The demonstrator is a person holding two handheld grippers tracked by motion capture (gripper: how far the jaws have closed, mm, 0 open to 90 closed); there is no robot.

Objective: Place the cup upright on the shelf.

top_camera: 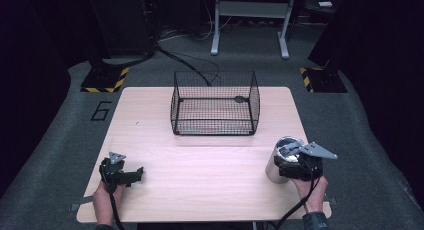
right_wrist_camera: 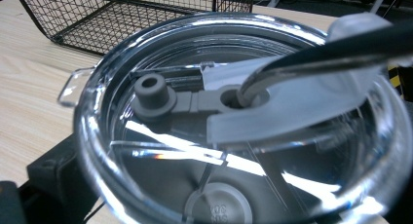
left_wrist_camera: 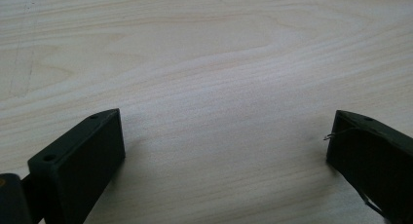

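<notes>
Care with the right gripper (top_camera: 292, 162) means keeping its jaws clamped on the tumbler (top_camera: 281, 157), upright, towards the basket (top_camera: 215, 104), while the left gripper (top_camera: 134, 175) waits, jaws apart.

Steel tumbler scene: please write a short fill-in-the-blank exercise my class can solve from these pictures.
1. The steel tumbler is gripped by the ____ tool.
2. The left tool has its jaws ____, with nothing between them.
3. The wire basket stands on the table and is ____ inside.
4. The tumbler's lid is made of clear ____.

Missing words: right; open; empty; plastic
</notes>
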